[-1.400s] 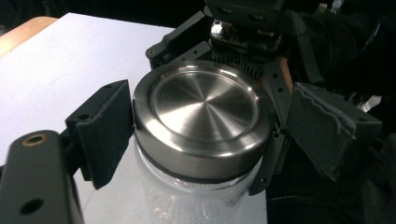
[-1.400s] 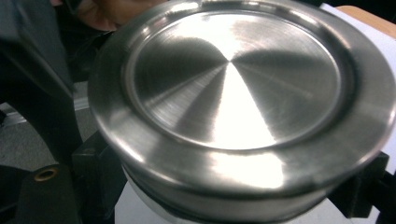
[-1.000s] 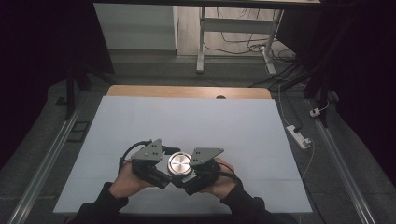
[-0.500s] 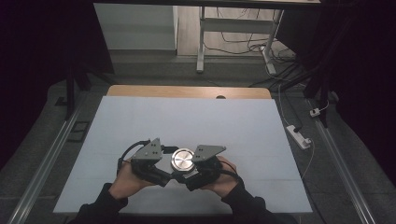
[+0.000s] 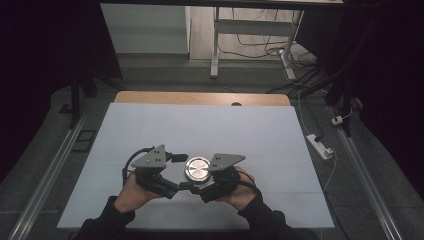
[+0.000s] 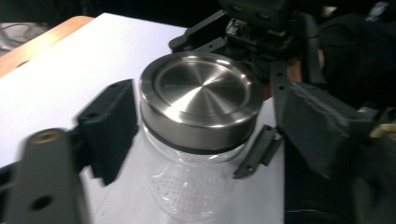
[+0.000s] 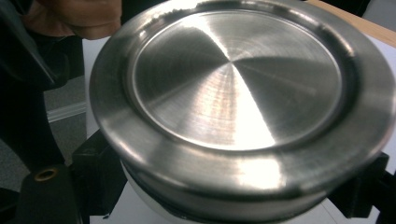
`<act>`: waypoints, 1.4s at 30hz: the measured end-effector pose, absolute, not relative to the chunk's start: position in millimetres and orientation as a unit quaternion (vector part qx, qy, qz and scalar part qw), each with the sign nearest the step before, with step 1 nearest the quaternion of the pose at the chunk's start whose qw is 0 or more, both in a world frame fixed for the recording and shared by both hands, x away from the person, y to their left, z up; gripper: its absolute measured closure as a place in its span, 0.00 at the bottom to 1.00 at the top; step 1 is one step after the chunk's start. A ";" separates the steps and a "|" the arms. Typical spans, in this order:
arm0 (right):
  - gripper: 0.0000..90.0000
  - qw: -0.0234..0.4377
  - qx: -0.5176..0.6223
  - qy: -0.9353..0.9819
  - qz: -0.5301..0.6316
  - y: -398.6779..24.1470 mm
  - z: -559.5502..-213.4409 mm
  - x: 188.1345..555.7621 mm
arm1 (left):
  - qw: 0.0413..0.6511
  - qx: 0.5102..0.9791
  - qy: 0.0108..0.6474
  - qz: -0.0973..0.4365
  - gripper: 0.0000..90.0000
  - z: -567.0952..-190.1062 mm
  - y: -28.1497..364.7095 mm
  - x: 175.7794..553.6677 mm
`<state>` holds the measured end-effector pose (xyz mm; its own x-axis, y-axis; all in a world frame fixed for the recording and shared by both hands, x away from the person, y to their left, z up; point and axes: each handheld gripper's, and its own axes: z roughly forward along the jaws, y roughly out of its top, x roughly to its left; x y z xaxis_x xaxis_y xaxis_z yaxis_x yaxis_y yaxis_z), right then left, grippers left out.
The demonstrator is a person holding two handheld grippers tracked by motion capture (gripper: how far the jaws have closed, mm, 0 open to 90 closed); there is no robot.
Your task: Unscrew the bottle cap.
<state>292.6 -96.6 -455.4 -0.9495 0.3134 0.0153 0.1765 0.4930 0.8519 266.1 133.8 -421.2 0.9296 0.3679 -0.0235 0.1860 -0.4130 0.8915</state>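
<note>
Brushed-steel lid on a clear glass jar with a diamond-patterned base point(image 5: 198, 169) — it stands on the pale grey tabletop point(image 5: 210, 125), near the front edge and a little left of the middle. Compared with a second ago the jar and both hands sit in much the same spot; what has changed is the left gripper point(image 5: 176, 186), whose black jaws have just been opening and now stand apart on either side of the jar, the near jaw clear of the lid point(image 6: 201, 95) with a gap showing in the left gripper view. The right gripper point(image 5: 202, 187) is clamped on the jar just under the lid rim, its jaws point(image 7: 93, 172) pressed against both sides in the right gripper view.

No brand, label or writing can be read anywhere.

From the high view come the table's wooden far edge point(image 5: 200, 98) and a white power strip point(image 5: 320, 146) on the floor off the right edge; the left gripper view adds the glass body and its pattern, and the right gripper view the lid's radial brushing.
</note>
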 end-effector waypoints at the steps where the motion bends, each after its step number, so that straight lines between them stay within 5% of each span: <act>1: 0.16 0.069 0.142 0.861 0.483 -96.1 -455.6 291.9 | 0.513 0.838 0.167 0.089 0.15 -422.0 132.6 266.8; 16: 0.16 0.060 0.113 0.870 0.476 -86.0 -460.1 283.3 | 0.489 0.857 0.141 0.075 0.21 -432.4 119.3 269.8; 26: 0.16 0.056 0.120 0.868 0.478 -87.1 -460.7 285.5 | 0.486 0.855 0.144 0.111 0.21 -431.6 114.7 264.7; 42: 0.16 0.051 0.110 0.877 0.466 -81.5 -465.4 281.5 | 0.486 0.859 0.124 0.102 0.16 -432.5 108.6 264.9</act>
<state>281.5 -81.5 -465.4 -0.9709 0.2392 0.0135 0.1450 0.5419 0.8279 264.9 108.6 -432.5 0.9482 0.3128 0.0552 0.1141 -0.4977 0.8598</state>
